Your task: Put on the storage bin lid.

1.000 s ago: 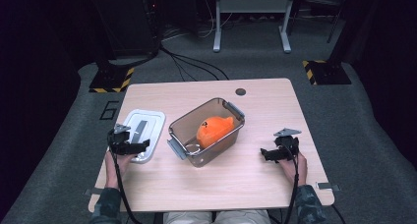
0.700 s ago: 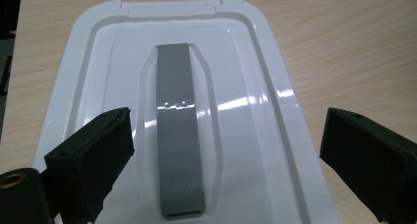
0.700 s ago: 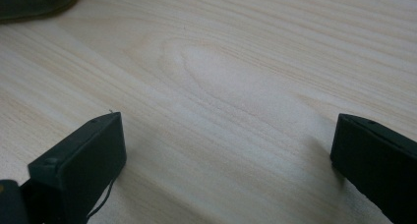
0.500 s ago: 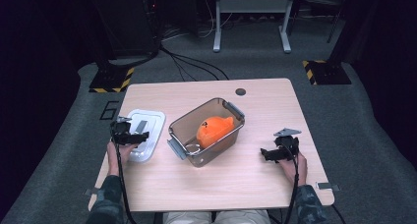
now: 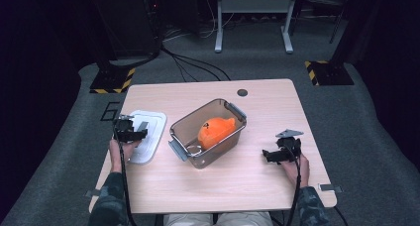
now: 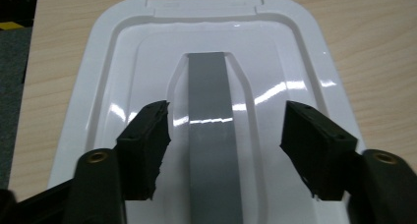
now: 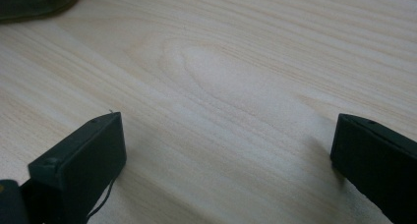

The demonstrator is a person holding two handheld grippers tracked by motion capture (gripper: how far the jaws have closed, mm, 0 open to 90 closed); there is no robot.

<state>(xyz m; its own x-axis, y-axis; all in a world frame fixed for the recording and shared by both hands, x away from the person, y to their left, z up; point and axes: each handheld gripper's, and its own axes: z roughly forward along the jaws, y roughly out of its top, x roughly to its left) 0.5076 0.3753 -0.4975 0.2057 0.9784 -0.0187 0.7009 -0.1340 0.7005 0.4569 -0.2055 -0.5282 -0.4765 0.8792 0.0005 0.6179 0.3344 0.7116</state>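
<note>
A white lid with a grey handle strip lies flat on the table, left of the box. My left gripper hovers over the lid. Its jaws have just been closing and stand either side of the handle strip, with a gap on both sides, so the left gripper is open. A clear plastic box with grey latches holds an orange object. My right gripper rests open near the table's right front, and the right gripper has bare wood between its pads.
The wooden table has a small dark round hole at its far edge. Black cables and stands with yellow-black feet sit on the grey floor beyond. A person's forearms come in from the near edge.
My left gripper has moved away from the person, further over the white lid. The right hand, box and lid have stayed where they were.
</note>
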